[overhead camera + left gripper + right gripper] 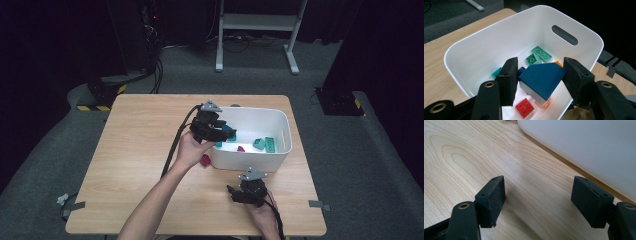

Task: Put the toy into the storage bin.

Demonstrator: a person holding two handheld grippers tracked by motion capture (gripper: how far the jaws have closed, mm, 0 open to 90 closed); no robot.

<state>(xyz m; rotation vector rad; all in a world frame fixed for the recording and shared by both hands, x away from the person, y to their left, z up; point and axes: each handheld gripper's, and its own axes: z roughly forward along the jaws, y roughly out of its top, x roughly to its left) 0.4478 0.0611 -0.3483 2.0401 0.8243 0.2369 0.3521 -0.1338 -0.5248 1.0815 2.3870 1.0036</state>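
The right gripper (537, 202) rests low over the wooden table (461, 157), jaws spread wide with nothing between them; the white bin's (586, 147) outer wall lies just beyond its far jaw. Further on, the left gripper (540, 75) hangs over the bin's near rim, clamped on a dark blue sloped brick (541, 78) held tilted above the bin floor. Beneath the gripper lie a red square brick (524, 107) and a pale orange one (543, 102); beyond it, two green bricks (537, 56).
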